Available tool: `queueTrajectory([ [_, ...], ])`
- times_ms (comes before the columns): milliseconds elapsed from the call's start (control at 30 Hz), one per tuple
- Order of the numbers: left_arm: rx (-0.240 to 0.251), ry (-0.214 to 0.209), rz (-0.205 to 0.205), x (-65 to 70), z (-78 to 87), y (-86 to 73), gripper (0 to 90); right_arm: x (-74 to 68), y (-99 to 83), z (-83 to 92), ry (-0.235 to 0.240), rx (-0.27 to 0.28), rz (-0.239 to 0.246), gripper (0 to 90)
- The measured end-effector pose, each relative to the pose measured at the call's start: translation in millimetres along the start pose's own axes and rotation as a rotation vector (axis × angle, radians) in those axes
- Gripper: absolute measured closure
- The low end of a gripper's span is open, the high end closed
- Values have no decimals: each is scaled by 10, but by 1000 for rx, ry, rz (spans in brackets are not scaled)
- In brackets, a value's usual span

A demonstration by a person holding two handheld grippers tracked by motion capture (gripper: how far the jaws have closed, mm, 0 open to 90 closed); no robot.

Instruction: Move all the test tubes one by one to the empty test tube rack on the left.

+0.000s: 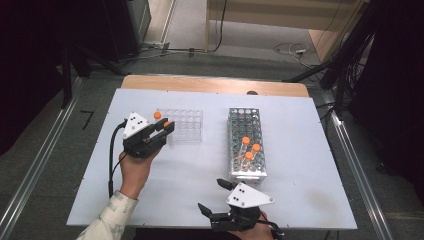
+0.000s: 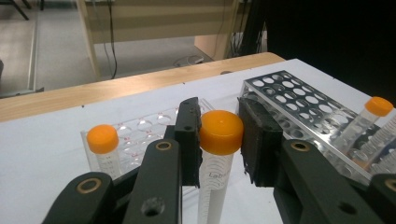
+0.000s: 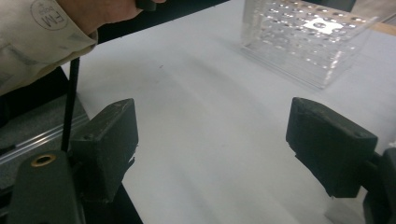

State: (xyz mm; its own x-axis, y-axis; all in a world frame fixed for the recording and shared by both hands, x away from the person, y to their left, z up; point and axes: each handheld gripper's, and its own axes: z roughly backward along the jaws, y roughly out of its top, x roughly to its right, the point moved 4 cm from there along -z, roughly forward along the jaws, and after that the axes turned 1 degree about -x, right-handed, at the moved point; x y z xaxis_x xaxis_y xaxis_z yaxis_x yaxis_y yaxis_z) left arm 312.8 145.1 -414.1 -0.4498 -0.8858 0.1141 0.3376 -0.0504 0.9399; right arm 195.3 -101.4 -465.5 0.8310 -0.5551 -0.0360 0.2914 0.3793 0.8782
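The left gripper's [image 2: 219, 140] fingers [image 2: 189, 135] are clamped on a tube [image 2: 217, 163] just below its orange cap, one pad on each side, and the tube hangs upright between them. In the high view this gripper [image 1: 166, 128] sits over the near edge of the clear tray [image 1: 187, 131], where another capped tube [image 2: 103, 144] already stands in a corner well. The right gripper's [image 3: 212, 144] fingers [image 3: 109, 140] stand wide apart with nothing between them, only bare white surface [image 3: 201, 121]; that gripper [image 1: 216, 196] is low at the near edge, just short of the metal rack [image 1: 246, 172], which still carries three capped tubes [image 1: 249, 148]. Judging by this, tubes are being moved from the rack to the tray, and the step in hand is the placing of the held tube. The next move likely calls for lining the tube's bottom up over a free well beside the standing tube, lowering it straight, and only then letting the fingers part; a tilt could catch the well's rim. The free right gripper seems placed to reach for the next tube in the rack.
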Motion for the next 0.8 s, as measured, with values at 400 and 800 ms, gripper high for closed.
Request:
queueTrajectory([
  [400, 7, 59, 19, -175, -104, 135, 704, 221, -181, 215, -78, -16, -29, 154],
  [800, 20, 99, 28, -298, -262, 285, 704, 269, -264, 316, -99, -15, -44, 155],
])
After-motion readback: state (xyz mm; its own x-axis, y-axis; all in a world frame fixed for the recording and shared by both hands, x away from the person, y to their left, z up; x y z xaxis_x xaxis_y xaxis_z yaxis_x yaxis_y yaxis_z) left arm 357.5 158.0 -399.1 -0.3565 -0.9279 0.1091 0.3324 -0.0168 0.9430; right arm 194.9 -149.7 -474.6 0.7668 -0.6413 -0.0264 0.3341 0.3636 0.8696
